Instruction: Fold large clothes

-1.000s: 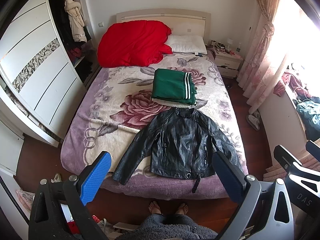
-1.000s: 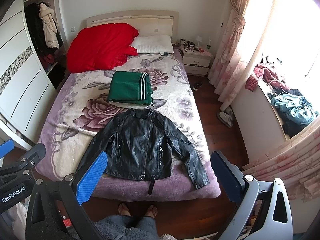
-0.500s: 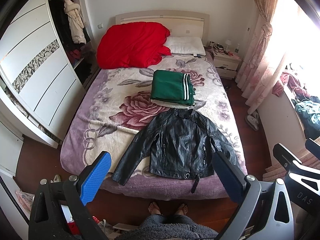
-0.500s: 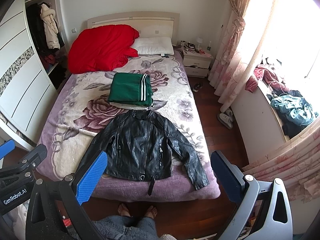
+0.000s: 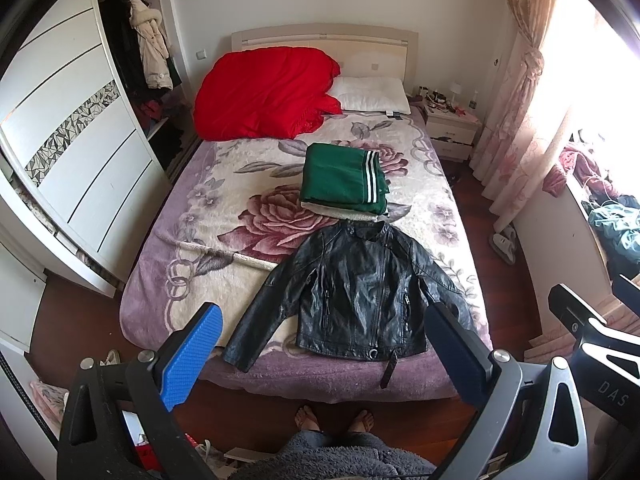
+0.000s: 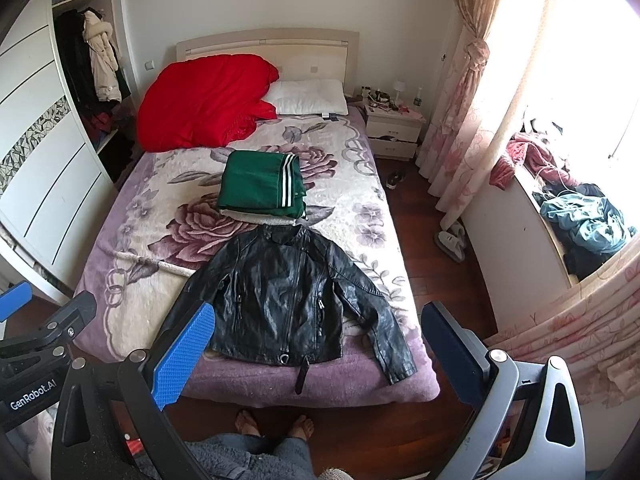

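Observation:
A black leather jacket [image 5: 356,292] lies spread flat, front up, sleeves out, at the foot of the bed [image 5: 192,280]; it also shows in the right wrist view [image 6: 288,300]. Behind its collar sits a folded green garment with white stripes [image 5: 344,184], also seen in the right wrist view [image 6: 260,186]. My left gripper [image 5: 320,352] is open and empty, held high above the bed's foot edge. My right gripper [image 6: 316,352] is open and empty, at the same height, to the right of the left one.
A red duvet [image 5: 264,96] and a white pillow [image 5: 372,94] lie at the headboard. A white wardrobe [image 5: 72,168] stands left, a nightstand [image 5: 452,128] and curtains [image 6: 472,92] right. Clothes are piled on the window ledge [image 6: 580,216]. The person's bare feet [image 5: 332,420] stand at the bed's foot.
Both views have shifted very slightly; the bed sits a little lower and nearer in frame. The jacket and the folded pile have not moved, and both grippers stay open.

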`<state>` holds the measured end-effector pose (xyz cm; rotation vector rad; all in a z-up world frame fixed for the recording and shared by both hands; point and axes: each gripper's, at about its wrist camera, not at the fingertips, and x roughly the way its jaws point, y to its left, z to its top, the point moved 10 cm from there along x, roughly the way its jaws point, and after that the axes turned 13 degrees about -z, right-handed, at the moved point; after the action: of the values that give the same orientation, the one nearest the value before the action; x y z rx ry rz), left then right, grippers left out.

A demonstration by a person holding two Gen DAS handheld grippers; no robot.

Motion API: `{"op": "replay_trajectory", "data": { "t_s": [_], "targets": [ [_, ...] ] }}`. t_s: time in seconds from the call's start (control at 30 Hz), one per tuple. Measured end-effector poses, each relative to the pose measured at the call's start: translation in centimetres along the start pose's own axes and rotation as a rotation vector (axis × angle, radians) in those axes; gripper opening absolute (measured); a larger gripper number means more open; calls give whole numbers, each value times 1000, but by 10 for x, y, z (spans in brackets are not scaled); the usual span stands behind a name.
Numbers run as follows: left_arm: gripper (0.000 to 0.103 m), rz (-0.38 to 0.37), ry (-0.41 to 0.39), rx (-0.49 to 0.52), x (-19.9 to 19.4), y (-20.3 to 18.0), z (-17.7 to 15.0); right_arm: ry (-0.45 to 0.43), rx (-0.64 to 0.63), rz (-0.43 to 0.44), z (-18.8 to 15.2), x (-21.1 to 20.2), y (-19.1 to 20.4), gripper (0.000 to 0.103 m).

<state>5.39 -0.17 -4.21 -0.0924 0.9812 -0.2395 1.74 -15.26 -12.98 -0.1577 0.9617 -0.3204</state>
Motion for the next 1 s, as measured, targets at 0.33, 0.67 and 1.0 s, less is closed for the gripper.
{"op": "replay_trajectory", "data": {
  "t_s": [0.33,0.67,1.0],
  "targets": [
    [103,-2,-5,-1,0,-1,-2,-2,1,4,9,-6,0,103],
    [103,-4,-18,-2,-3,-4,1,-7,4,2,2,-5,-1,103],
    [103,-8,-18,-3,-1,-5,-2,-11,5,2,-2,-4,-1,103]
  ]
}}
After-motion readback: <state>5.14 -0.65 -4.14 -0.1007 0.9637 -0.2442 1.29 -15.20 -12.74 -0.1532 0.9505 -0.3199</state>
